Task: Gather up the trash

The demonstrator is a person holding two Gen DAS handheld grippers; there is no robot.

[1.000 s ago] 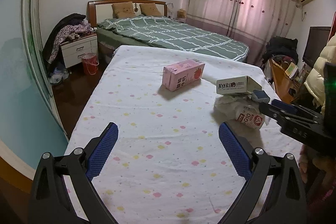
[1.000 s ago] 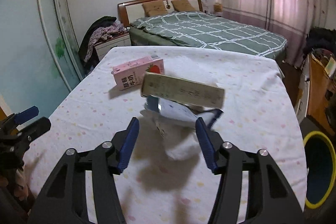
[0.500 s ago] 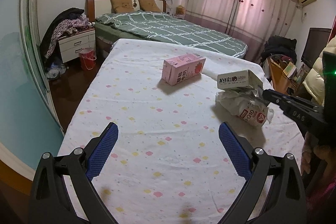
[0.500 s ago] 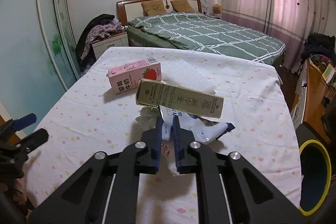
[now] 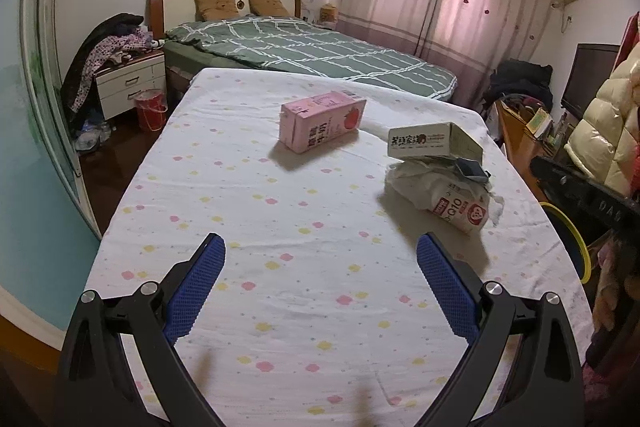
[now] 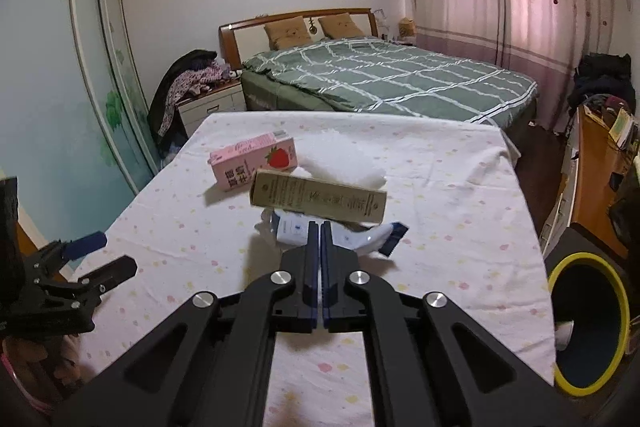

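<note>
Two grippers working: right gripper (image 6: pixel 321 227) clamping the white wrapper (image 5: pixel 436 187), lifted off the table (image 5: pixel 280 227) with tan box (image 6: pixel 318 197) riding atop; left gripper (image 5: pixel 320 275) hovering wide, empty.

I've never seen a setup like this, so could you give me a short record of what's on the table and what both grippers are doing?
surface: spotted cloth over the table
trash: pink carton lying flat; long box resting on crumpled white wrapper
left gripper: open, empty, above the cloth
right gripper: jaws just closed, shut at the wrapper; whether it is pinched is unclear
bin: yellow-rimmed, beside the table
</note>
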